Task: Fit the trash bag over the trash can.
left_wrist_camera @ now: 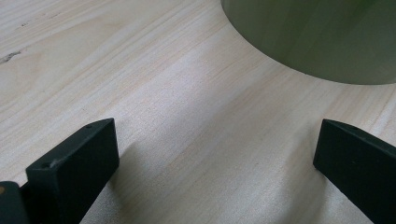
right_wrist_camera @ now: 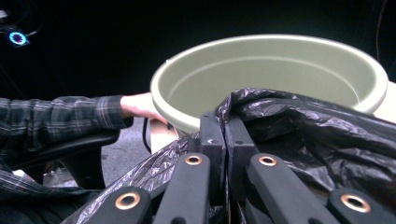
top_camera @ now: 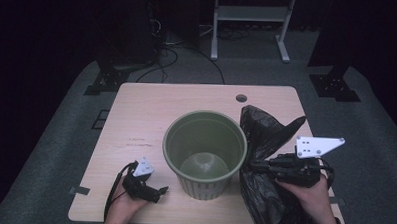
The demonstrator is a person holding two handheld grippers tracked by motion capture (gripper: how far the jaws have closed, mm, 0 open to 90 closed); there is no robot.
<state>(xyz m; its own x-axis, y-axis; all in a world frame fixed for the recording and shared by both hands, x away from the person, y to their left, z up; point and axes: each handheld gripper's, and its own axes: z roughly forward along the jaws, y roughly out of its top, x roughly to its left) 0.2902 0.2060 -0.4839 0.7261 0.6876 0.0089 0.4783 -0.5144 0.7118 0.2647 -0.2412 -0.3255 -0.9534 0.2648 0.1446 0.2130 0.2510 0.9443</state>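
From the high view, a green bin point(top_camera: 205, 153) is seen upright at the middle of the wooden table point(top_camera: 136, 120), with a black bag point(top_camera: 265, 159) bunched against its right side. The right gripper point(top_camera: 254, 166) is held level at the bag; the left gripper point(top_camera: 162, 191) rests on the table left of the bin.

In the left gripper view, the jaws are spread wide over bare wood, nothing between them, the bin's wall point(left_wrist_camera: 317, 37) ahead.

In the right gripper view, the jaws are pressed together, apparently pinching a fold of the bag point(right_wrist_camera: 303, 121) just before the bin's rim point(right_wrist_camera: 261, 46).
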